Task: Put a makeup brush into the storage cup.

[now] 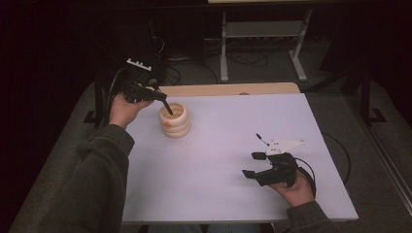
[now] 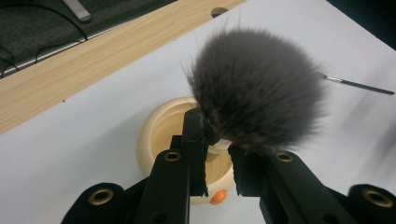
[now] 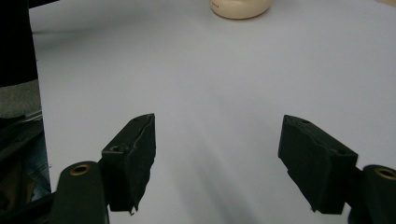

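Observation:
A cream ringed cup (image 1: 176,124) with an orange dot stands at the far left of the white table (image 1: 218,194). My left gripper (image 1: 163,99) hangs just over its rim, shut on a makeup brush. In the left gripper view the fluffy grey brush head (image 2: 254,88) rises past the jaws, the left gripper (image 2: 217,142) clamps the pale neck, and the cup (image 2: 156,133) lies right below. The dark handle (image 1: 168,108) slants into the cup's mouth. My right gripper (image 1: 252,165) rests open at the right front, and the right gripper (image 3: 219,140) has nothing between its pads.
A thin dark stick with a metal tip (image 1: 262,140) lies on the table just beyond my right gripper, seen as the stick (image 2: 359,85) in the left gripper view. A wooden strip (image 1: 228,89) borders the far edge. The cup's base (image 3: 240,8) sits far ahead of my right gripper.

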Demonstrator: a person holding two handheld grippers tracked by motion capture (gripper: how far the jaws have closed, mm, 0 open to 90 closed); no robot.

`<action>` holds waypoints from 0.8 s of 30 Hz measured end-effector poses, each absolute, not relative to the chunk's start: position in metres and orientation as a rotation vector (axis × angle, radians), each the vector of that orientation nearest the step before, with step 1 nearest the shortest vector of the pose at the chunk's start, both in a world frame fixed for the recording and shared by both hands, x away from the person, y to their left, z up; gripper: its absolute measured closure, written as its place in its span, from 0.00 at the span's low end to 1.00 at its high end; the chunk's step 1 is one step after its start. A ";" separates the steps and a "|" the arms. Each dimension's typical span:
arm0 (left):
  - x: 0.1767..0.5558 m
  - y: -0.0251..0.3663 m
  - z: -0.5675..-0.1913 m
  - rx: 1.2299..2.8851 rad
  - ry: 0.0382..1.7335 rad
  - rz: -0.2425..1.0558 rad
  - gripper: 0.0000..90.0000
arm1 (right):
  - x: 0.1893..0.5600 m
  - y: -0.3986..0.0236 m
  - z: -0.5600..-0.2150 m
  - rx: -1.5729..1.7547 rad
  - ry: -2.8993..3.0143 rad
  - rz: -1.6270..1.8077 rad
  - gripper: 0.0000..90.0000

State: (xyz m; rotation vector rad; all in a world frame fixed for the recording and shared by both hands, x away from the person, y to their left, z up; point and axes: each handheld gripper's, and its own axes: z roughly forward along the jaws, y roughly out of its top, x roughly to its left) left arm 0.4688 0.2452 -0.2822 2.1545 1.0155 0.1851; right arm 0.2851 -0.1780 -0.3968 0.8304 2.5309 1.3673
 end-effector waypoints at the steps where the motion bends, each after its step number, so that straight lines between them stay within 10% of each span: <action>1: 0.469 0.245 -0.284 2.147 1.020 0.187 0.85 | 0.285 -0.178 -0.397 0.830 2.531 1.367 0.29; 24: 0.468 0.246 -0.313 2.136 1.062 0.145 0.85 | 0.285 -0.176 -0.397 0.821 2.533 1.360 0.29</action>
